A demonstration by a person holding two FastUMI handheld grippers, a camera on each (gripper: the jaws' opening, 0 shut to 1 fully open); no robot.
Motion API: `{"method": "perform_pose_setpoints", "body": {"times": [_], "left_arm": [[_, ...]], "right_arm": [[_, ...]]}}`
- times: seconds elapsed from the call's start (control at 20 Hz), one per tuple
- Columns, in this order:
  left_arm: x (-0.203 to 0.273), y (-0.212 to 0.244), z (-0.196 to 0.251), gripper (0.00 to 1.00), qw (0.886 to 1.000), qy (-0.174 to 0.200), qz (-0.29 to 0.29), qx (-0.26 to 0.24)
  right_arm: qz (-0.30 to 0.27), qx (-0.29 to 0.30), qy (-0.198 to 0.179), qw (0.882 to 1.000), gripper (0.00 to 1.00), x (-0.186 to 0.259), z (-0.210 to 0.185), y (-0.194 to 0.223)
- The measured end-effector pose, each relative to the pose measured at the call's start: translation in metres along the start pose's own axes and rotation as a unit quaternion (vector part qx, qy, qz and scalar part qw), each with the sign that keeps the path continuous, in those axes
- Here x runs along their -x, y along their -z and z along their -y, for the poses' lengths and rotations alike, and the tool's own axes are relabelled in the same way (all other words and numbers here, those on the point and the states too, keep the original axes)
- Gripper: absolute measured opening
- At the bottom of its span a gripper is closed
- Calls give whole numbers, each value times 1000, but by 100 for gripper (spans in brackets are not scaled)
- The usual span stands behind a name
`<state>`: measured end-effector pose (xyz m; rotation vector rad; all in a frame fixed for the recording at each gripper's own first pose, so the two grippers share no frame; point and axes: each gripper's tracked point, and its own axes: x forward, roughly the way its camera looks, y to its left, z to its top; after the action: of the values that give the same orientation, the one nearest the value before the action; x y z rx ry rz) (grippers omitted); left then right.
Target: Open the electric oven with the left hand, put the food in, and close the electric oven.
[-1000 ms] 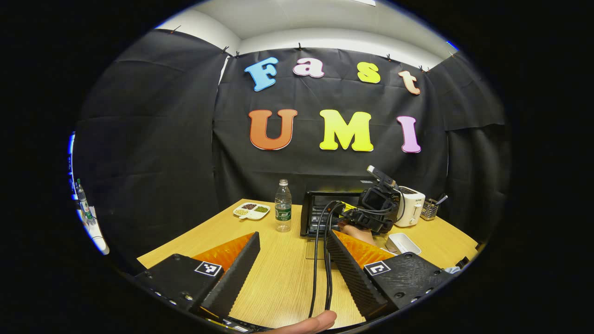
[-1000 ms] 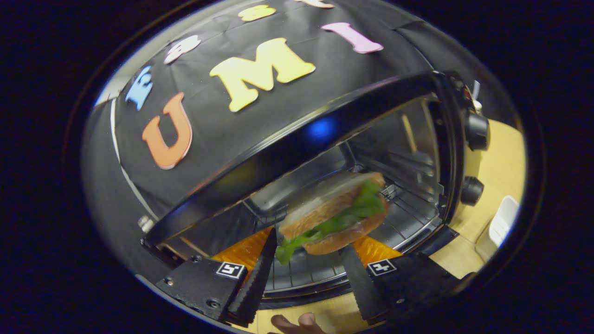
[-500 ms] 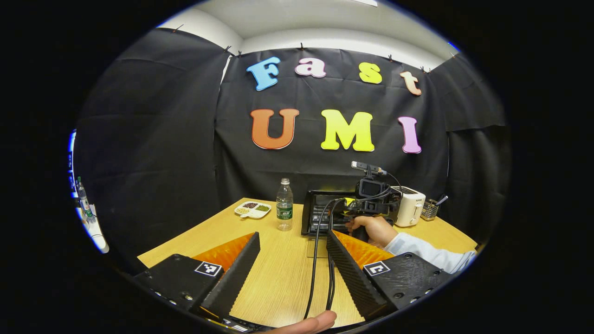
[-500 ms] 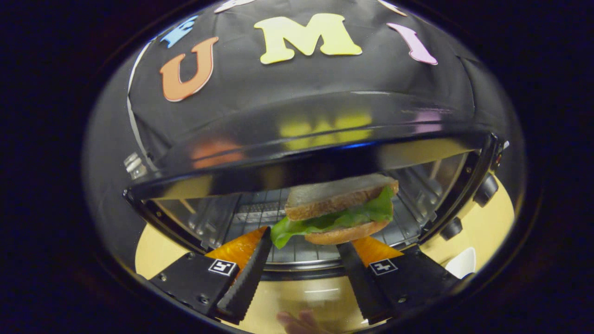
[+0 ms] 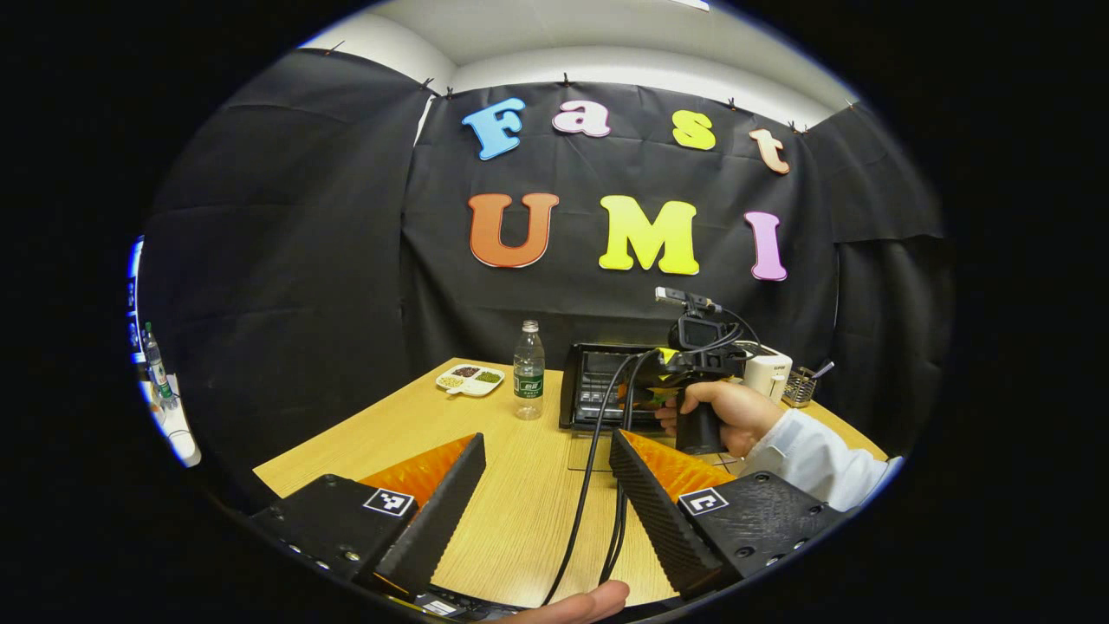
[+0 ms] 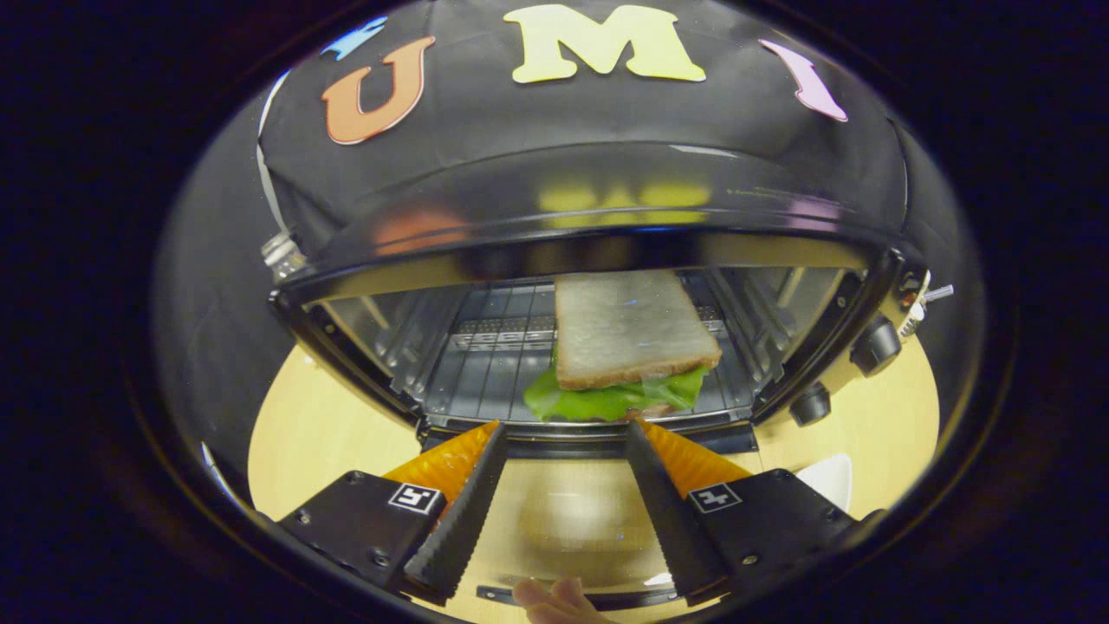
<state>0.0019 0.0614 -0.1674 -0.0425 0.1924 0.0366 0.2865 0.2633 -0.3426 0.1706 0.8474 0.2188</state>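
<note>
Sandwich [image 6: 628, 347] on oven [image 6: 598, 234] rack; right tongs [image 6: 567, 451] apart, empty

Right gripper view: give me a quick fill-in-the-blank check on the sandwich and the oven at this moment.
1. The sandwich lies on the rack inside the ____.
2. The oven door is ____.
3. The right gripper has its fingers ____, holding nothing.
4. In the left gripper view, a clear ____ stands left of the oven.

Missing words: oven; open; open; bottle
</note>
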Motion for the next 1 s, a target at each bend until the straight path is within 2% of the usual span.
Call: {"method": "perform_pose_setpoints", "body": {"times": [0.3, 0.45, 0.6, 0.65, 0.7, 0.75, 0.85, 0.9, 0.95, 1.0], "left_arm": [[-1, -8, -1, 95, 1000, -6, 4, -2], [-6, -19, 0, 95, 1000, -9, 11, -2], [-14, -21, 7, 95, 1000, -5, 6, -1], [-16, -21, 9, 95, 1000, -3, 4, -2], [-20, -20, 11, 95, 1000, -1, 2, -4], [-24, -19, 16, 95, 1000, 1, 0, -6], [-35, -13, 27, 95, 1000, 8, -8, -11], [-41, -8, 35, 95, 1000, 16, -16, -12], [-47, -2, 45, 95, 999, 23, -25, -11], [-51, 4, 51, 95, 999, 27, -34, -7]], "right_arm": [[67, 1, -33, 997, 89, 72, 9, -14], [117, 16, -31, 993, 89, 115, 27, -27], [172, 29, -21, 984, 89, 164, 51, -36], [189, 31, -13, 981, 81, 181, 60, -39], [207, 33, -8, 978, 81, 200, 69, -40], [227, 36, -9, 973, 89, 219, 76, -44], [264, 37, 0, 964, 89, 256, 94, -44], [281, 34, 5, 959, 81, 271, 104, -44], [294, 34, 11, 955, 81, 286, 113, -44], [305, 35, 19, 951, 89, 300, 123, -43]]}}
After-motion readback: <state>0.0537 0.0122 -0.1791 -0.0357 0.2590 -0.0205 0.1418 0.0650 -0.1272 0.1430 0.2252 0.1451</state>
